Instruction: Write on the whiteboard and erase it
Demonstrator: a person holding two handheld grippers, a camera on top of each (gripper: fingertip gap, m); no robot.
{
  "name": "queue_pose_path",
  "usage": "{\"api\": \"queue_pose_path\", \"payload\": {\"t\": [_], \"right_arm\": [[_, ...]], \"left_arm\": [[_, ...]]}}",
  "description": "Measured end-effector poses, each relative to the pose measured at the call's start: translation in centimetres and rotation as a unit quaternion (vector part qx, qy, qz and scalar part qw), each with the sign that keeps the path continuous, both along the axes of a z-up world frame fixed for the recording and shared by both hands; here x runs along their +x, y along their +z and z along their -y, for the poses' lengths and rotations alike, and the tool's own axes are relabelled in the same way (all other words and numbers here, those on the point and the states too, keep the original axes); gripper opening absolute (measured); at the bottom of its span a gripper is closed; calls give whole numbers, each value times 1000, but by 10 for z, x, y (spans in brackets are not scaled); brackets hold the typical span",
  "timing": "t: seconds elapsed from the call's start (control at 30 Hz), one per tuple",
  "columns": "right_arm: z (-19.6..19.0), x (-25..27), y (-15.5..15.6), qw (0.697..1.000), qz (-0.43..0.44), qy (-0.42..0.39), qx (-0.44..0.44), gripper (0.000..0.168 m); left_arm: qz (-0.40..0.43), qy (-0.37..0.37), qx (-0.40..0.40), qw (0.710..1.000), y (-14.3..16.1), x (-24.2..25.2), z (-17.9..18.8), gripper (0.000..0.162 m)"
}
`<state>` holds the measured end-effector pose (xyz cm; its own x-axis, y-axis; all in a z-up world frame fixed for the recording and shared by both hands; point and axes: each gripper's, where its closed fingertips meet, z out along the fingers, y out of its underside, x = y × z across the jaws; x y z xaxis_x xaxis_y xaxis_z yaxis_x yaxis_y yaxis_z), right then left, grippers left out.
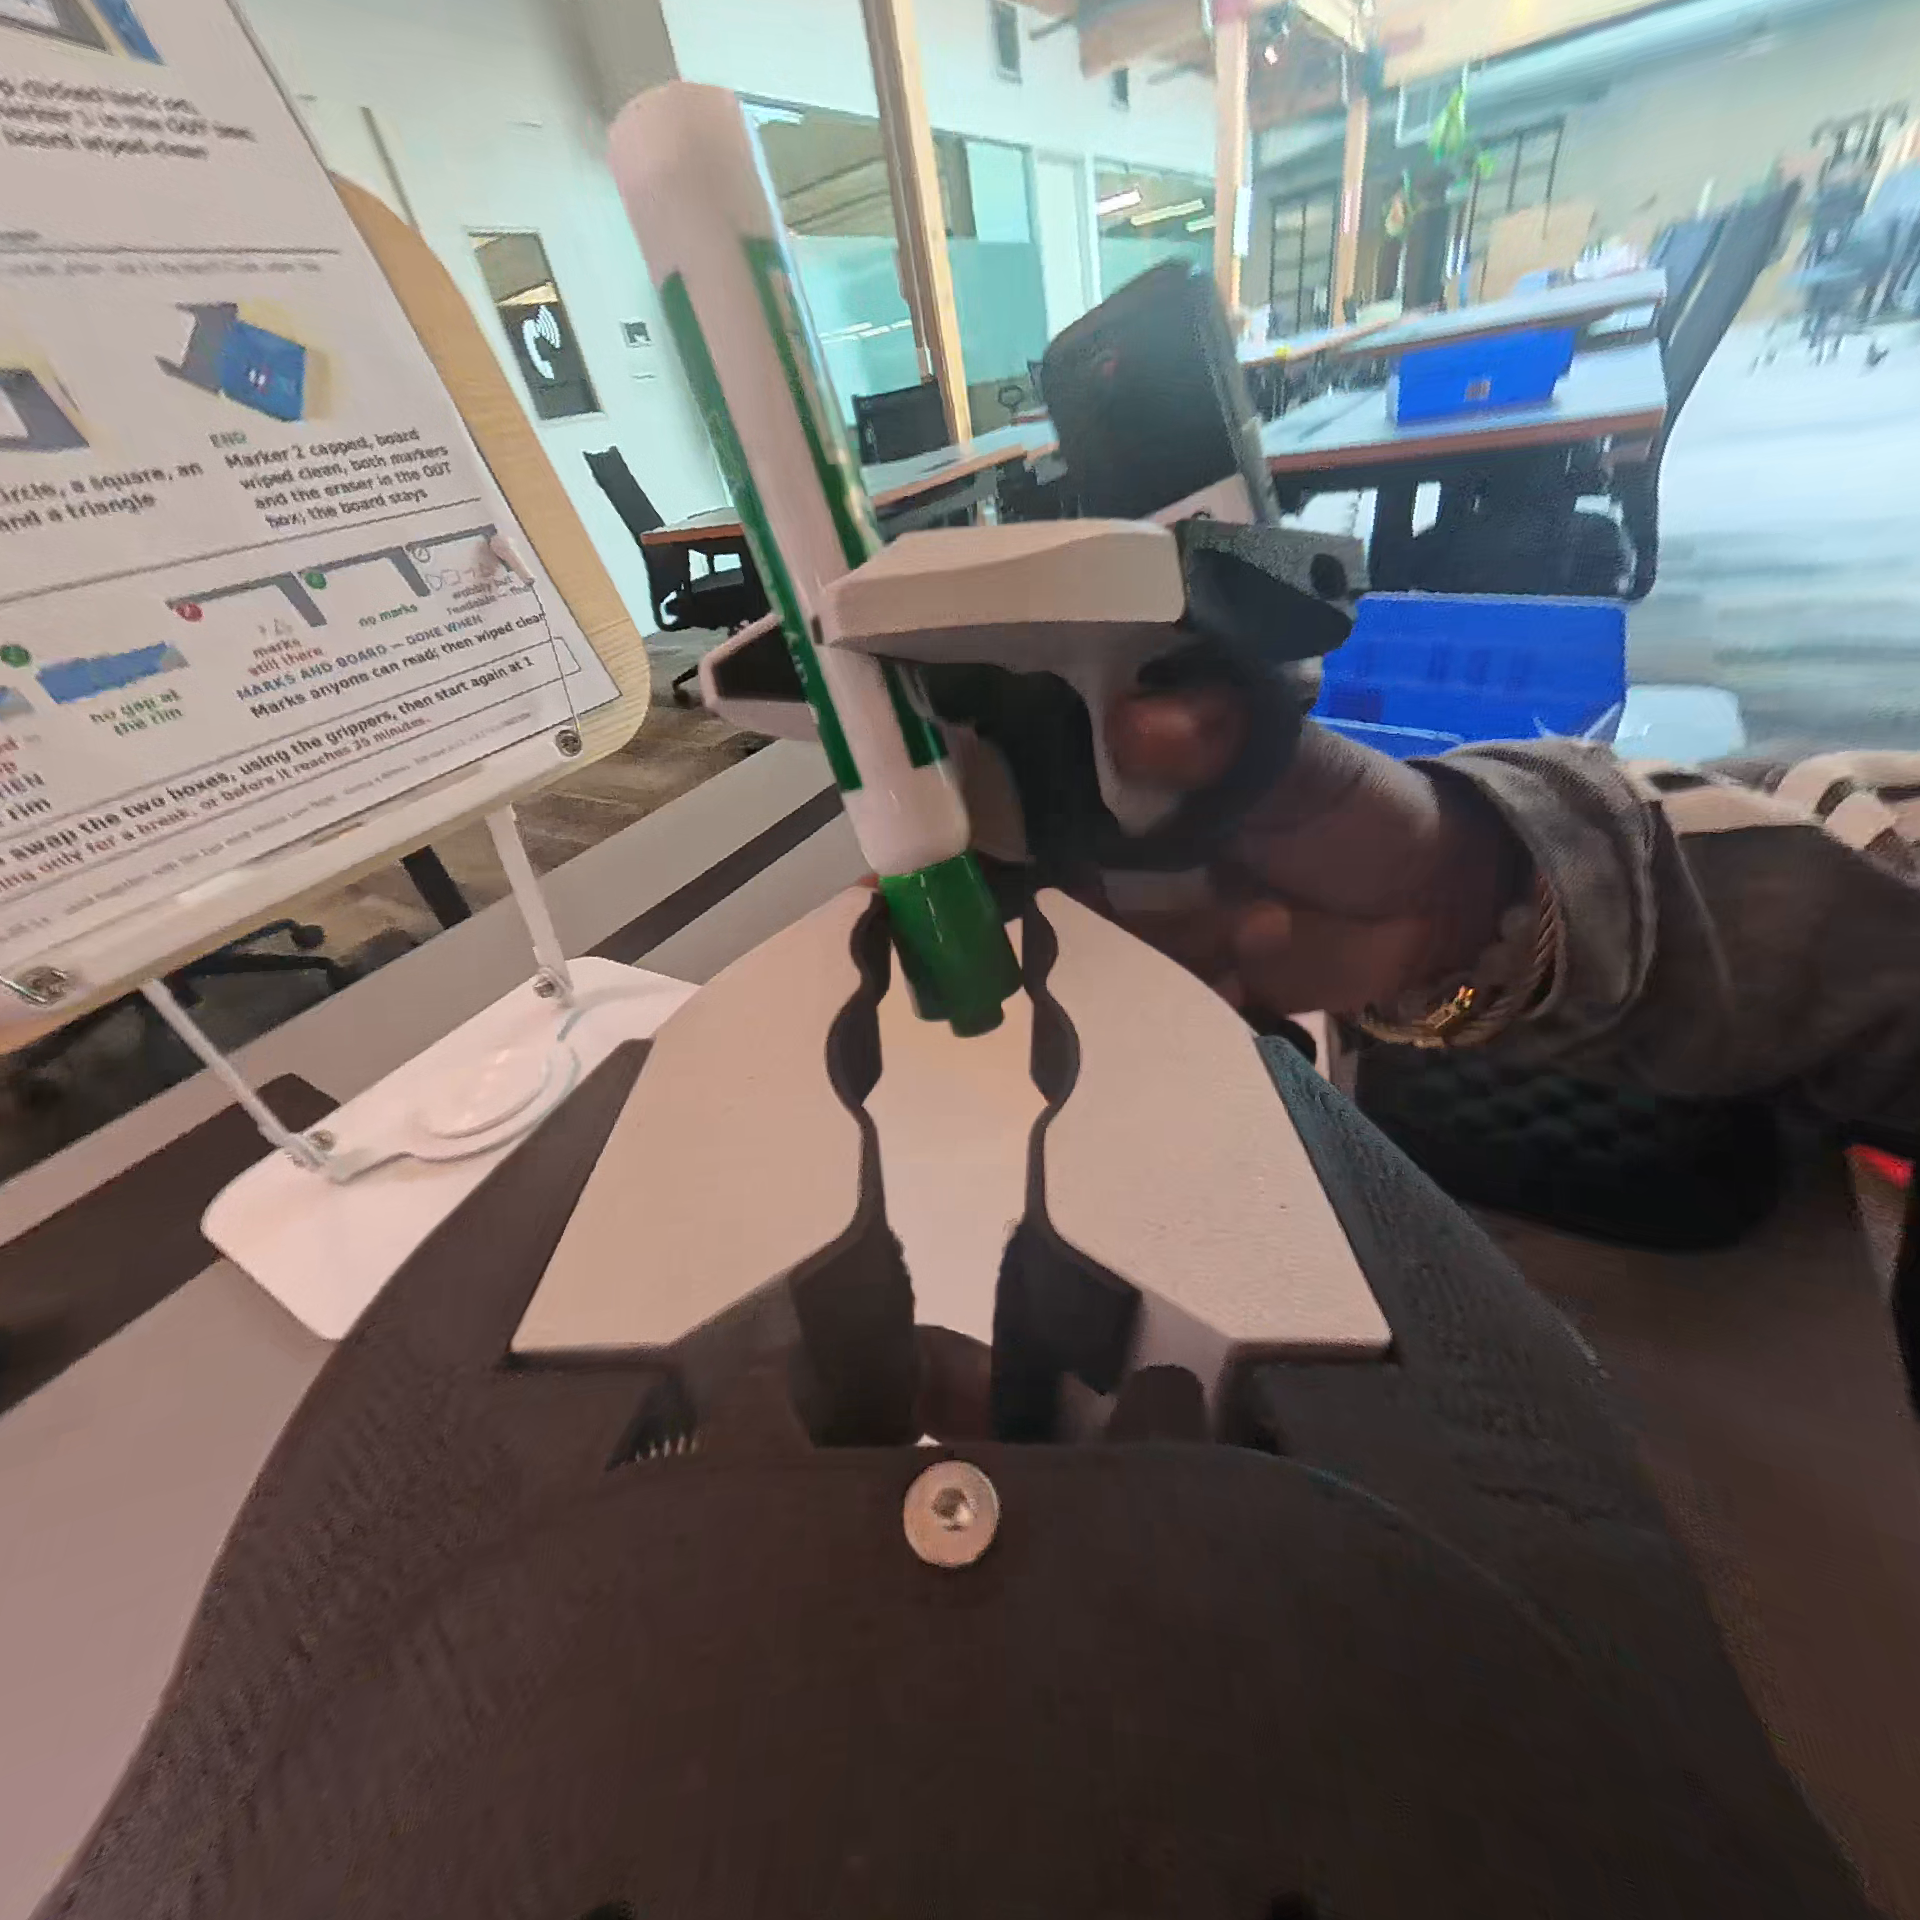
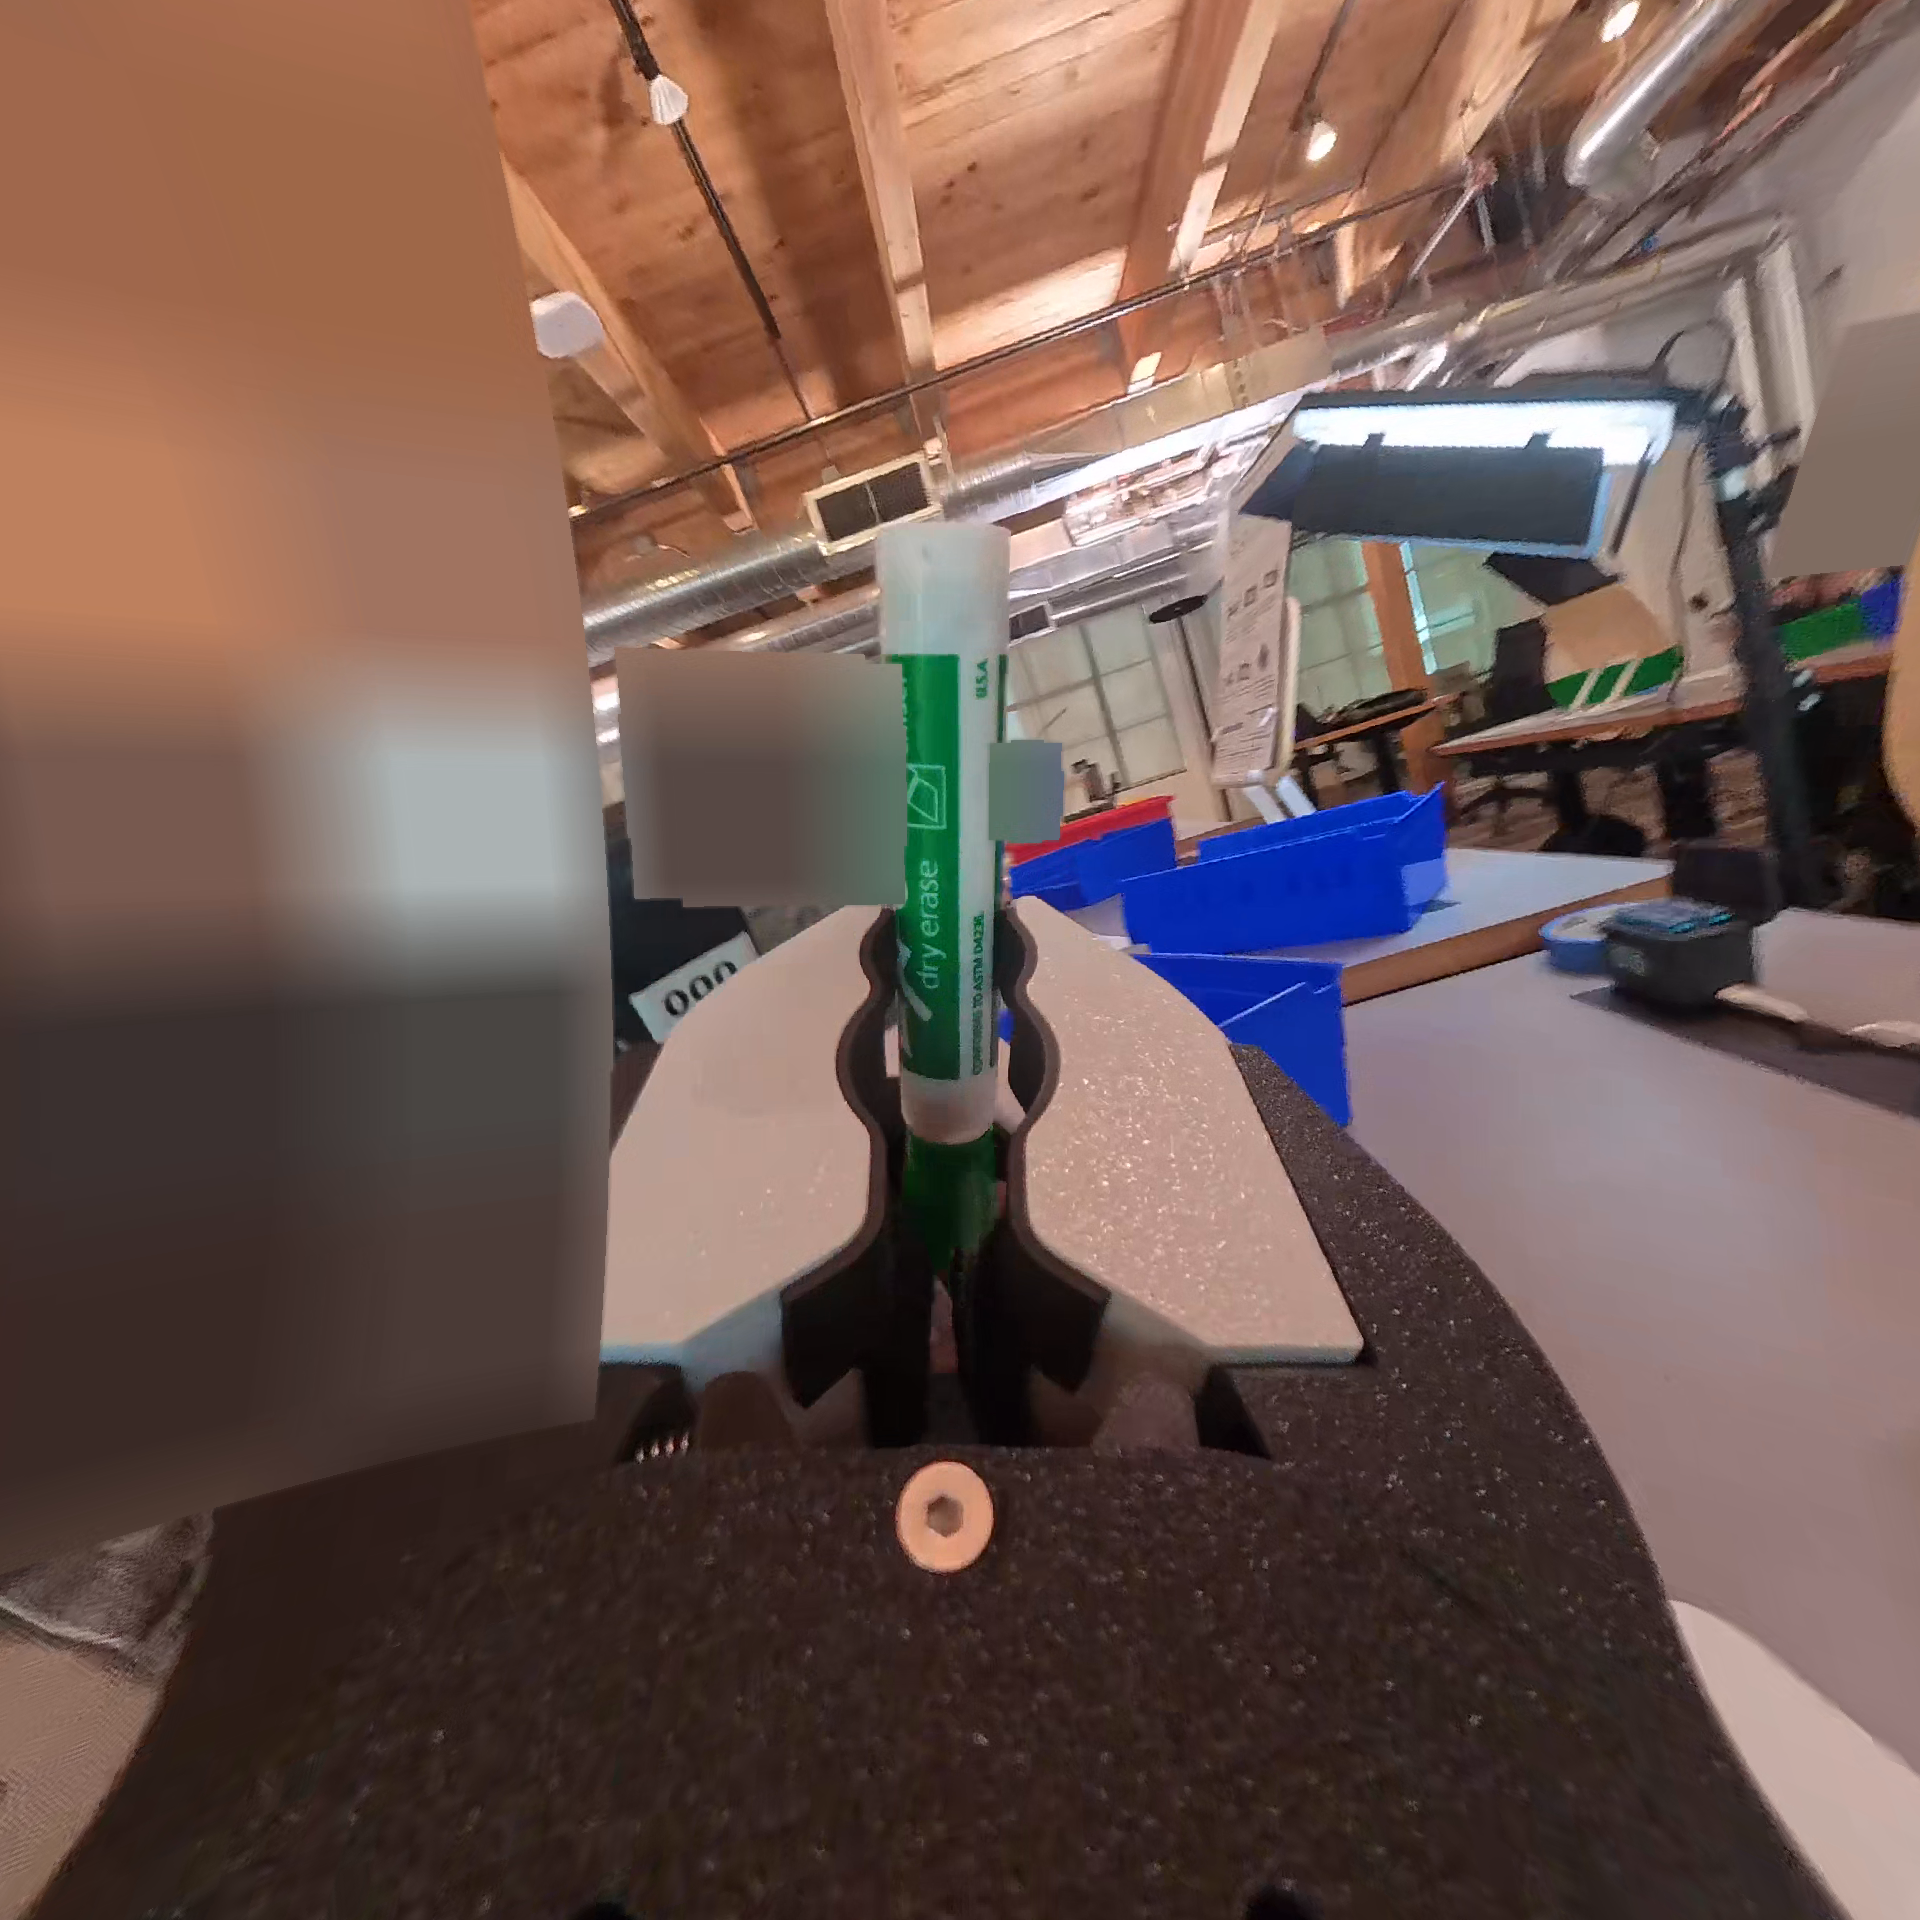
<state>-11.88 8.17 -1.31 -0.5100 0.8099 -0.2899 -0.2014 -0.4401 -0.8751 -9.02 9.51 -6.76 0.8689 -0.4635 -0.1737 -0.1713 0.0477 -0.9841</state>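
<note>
Closest in the left wrist view, the left gripper (image 1: 951, 935) has its fingers spread around the green cap (image 1: 951, 951) of the marker (image 1: 774, 540), the cap sitting in the gap near the tips; whether the pads touch it yet is hard to tell. Just beyond, the right gripper (image 1: 831, 649) comes in from the side, its fingers pinching the white barrel above the cap. The right wrist view agrees: the right gripper's fingers (image 2: 748, 1101) are pressed on the marker, which stands up between them.

This looks like the uncapping step. If the left fingers close off-centre on the slanted cap, it may slip or twist the barrel in the right grip; a sideways pull could fling the cap or drop the marker.

Below lies a pale grey counter (image 1: 135, 1382) with a dark strip. A sign (image 1: 260, 436) on a white wire stand rises at left. Farther back sit blue bins (image 1: 1475, 665), desks, chairs and glass partitions, under a timber ceiling (image 2: 1018, 187). No whiteboard shows.
</note>
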Motion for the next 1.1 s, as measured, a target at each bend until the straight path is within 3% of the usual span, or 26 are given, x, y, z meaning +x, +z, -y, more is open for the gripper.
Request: {"api": "queue_pose_path", "payload": {"t": [0.33,0.5,0.8,0.93,1.1], "right_arm": [[26,21,-24,966,36,-12,255,24],[33,25,-32,959,53,9,278,20],[31,33,-32,956,31,-26,290,19],[30,35,-33,959,23,-44,281,19],[31,36,-40,957,39,-55,282,19]], "left_arm": [[-211,-72,-59,973,-24,-1,23,20],[-265,-91,-68,958,-26,-3,28,20],[-246,-99,-41,963,-21,2,29,21],[-239,-82,-49,966,-22,2,23,39],[-254,-99,-53,961,-27,12,25,19]]}}
